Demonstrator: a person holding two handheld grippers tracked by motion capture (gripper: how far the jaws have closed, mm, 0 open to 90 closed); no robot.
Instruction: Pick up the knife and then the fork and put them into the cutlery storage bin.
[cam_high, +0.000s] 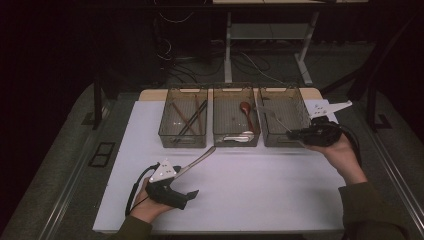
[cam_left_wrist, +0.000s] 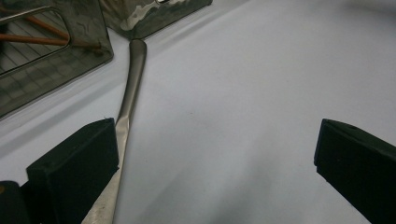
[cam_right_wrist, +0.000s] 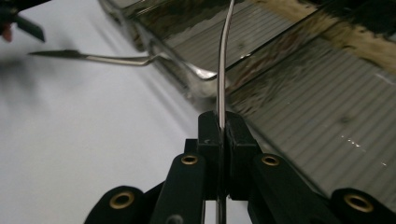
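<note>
A silver utensil lies flat on the white mat, its handle end reaching toward the baskets. My left gripper sits low at its near end with the jaws spread wide. In the left gripper view the utensil runs along the inner side of the left pad, and my left gripper has bare mat between its jaws. My right gripper is shut on a second slim metal utensil, held above the right basket. Its handle rises edge-on from the closed right gripper.
Three clear mesh baskets stand in a row at the back of the mat. The left basket holds brown chopsticks. The middle basket holds a reddish spoon and a pale one. Dark floor and table legs lie beyond.
</note>
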